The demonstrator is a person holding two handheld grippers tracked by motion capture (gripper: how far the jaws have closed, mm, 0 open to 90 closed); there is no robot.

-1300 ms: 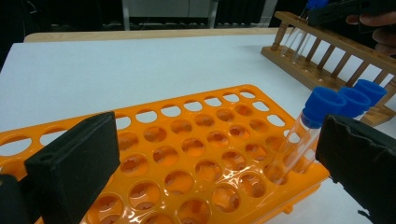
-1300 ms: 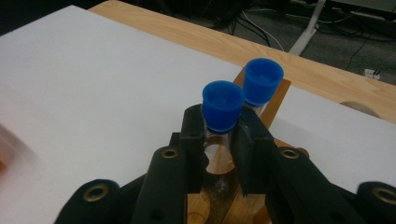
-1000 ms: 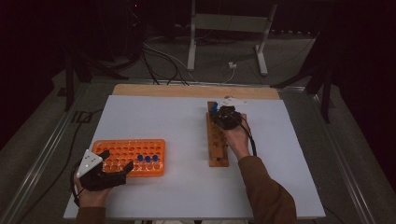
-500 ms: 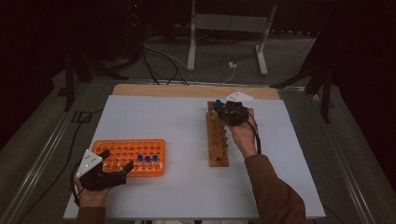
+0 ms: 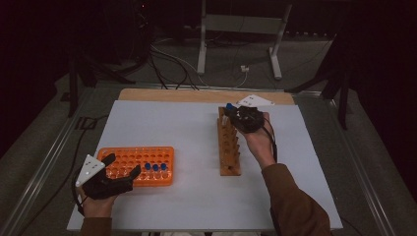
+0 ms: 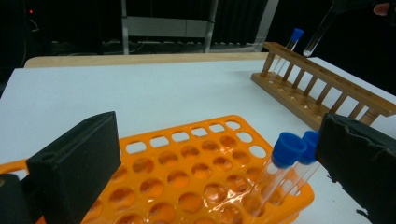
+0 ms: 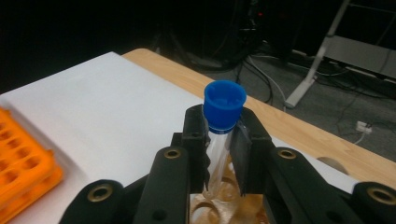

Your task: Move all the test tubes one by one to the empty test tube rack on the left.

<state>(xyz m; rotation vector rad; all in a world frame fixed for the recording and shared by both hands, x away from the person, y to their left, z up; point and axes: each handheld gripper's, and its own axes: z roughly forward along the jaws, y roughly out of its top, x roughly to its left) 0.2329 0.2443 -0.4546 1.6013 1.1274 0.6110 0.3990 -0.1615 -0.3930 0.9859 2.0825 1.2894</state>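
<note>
From the high view I see my right tongs (image 5: 235, 112) over the far end of the wooden rack (image 5: 229, 147), clamped on a blue-capped test tube (image 5: 229, 106) whose cap pokes out at the rack's far end. My left tongs (image 5: 120, 166) rest on the white surface (image 5: 187, 132) at the near-left corner of the orange rack (image 5: 140, 164), jaws spread wide on either side of that corner and gripping nothing.

In the left gripper view, the left tongs (image 6: 224, 168) stand wide open, the orange rack (image 6: 187, 163) between the jaws, with two blue-capped tubes (image 6: 275, 172) standing in it just beside the right-hand jaw. Farther off, the held test tube (image 6: 317, 35) hangs tilted above the wooden rack (image 6: 322, 88), its rounded bottom clear of the top rail.

In the right gripper view, the right tongs (image 7: 219, 140) pinch the test tube (image 7: 219, 135) just under its blue cap; the tube runs down between the jaws toward the wooden rack (image 7: 224, 205) beneath.
</note>
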